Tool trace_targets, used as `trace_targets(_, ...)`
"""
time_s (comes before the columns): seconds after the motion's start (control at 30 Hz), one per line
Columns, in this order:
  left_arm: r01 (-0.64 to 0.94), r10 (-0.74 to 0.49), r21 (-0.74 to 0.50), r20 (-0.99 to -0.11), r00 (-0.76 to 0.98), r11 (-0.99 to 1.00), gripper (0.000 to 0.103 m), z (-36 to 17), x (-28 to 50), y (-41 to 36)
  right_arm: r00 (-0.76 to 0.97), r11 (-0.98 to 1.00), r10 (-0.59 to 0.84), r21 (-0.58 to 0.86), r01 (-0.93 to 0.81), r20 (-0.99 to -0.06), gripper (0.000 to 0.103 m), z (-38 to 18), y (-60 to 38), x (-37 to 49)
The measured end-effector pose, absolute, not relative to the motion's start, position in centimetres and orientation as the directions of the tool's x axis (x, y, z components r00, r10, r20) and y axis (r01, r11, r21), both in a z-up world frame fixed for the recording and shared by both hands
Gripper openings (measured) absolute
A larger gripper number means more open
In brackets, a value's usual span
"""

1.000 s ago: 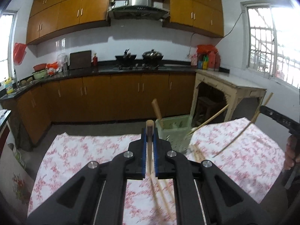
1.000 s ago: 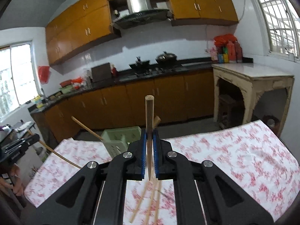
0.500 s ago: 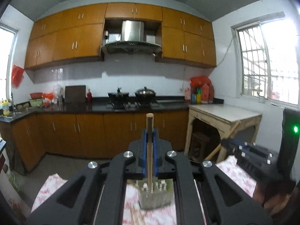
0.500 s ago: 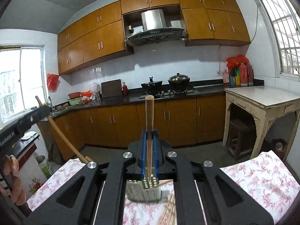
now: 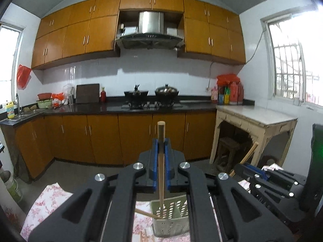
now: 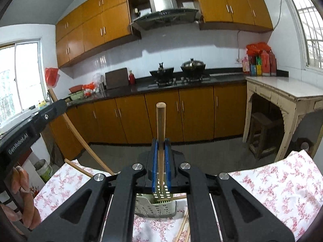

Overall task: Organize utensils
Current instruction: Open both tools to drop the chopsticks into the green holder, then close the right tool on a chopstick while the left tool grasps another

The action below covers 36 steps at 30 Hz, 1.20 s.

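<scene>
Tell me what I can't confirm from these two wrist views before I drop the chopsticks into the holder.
- Left wrist: holder base and table hidden behind left gripper body.
- Right wrist: right chopstick tip against the holder's holes; depth unclear.
- Loose chopsticks on the cloth cut off by the frame's lower edge; count unclear.

Range hood (image 5: 150, 31), two pots (image 5: 166, 90) on stove, pale side table (image 6: 282, 92), possibly bottles (image 5: 230, 92)

The chopstick (image 5: 161, 157) looks like smooth pale wood. The basket (image 5: 171, 219) looks like green plastic with holes in it (not very shiny). The tablecloth (image 6: 278, 183) looks like soft cloth with pink flowers. The cupboards (image 5: 101, 139) look like shiny brown wood. The worktop (image 5: 113, 109) is dark and glossy. The hood (image 5: 150, 23) is shiny metal.
</scene>
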<state>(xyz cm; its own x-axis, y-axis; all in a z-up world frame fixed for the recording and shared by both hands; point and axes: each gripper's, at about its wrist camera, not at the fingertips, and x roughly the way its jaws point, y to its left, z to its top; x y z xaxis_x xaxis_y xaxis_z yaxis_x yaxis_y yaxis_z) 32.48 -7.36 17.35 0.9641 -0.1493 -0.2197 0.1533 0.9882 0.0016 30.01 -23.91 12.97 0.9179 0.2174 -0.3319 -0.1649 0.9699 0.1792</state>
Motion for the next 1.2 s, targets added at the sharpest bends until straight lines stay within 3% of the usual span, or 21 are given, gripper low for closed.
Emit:
trace_targets(0.23,0.15,-0.151,-0.027,-0.303,0.941,0.988,0.008,15.1,34.1,-6.2,0.889,0.965,0.236,0.204,-0.166,-0.392,0.008,11.6,-23.5,31.1)
trace_targets(0.27,0.152,-0.156,-0.035,-0.314,0.937,0.988,0.01,14.9,34.1,-5.9,0.888,0.966,0.232,0.202,-0.162,-0.398,0.009,11.5,-23.4,31.1)
trace_targets(0.3,0.154,-0.16,-0.044,-0.317,0.935,0.987,0.012,14.9,34.0,-5.6,0.885,0.967,0.229,0.197,-0.16,-0.406,0.019,11.4,-23.4,31.1)
trace_targets(0.37,0.142,-0.148,-0.04,-0.313,0.938,0.989,0.035,15.2,33.8,-5.0,0.888,0.97,0.218,0.187,-0.153,-0.405,0.039,11.5,-23.4,30.9)
trace_targets(0.63,0.097,-0.116,-0.076,-0.302,0.946,0.992,0.056,16.3,30.4,-1.6,0.917,0.98,0.177,0.153,-0.129,-0.358,0.041,13.5,-23.7,28.4)
trace_targets(0.77,0.086,-0.107,-0.081,-0.311,0.944,0.993,0.067,16.1,27.5,0.3,0.938,0.983,0.163,0.136,-0.126,-0.306,0.052,14.5,-24.6,24.9)
trace_targets(0.9,0.077,-0.098,-0.074,-0.341,0.935,0.994,0.079,14.1,24.0,2.7,0.943,0.986,0.138,0.128,-0.103,-0.303,0.054,13.6,-26.5,21.6)
trace_targets(1.07,0.02,-0.029,-0.024,-0.444,0.896,1.0,0.082,8.2,22.3,4.3,0.891,0.995,0.066,0.096,-0.025,-0.449,0.054,7.7,-28.2,20.5)
trace_targets(1.17,-0.013,-0.011,-0.035,-0.592,0.806,0.999,0.082,3.5,23.5,5.2,0.811,0.992,0.063,0.126,0.013,-0.582,0.052,2.5,-28.9,21.6)
trace_targets(1.2,-0.027,0.012,-0.014,-0.638,0.77,1.0,0.083,2.0,24.1,5.3,0.785,0.99,0.075,0.14,0.015,-0.615,0.045,0.9,-28.9,22.0)
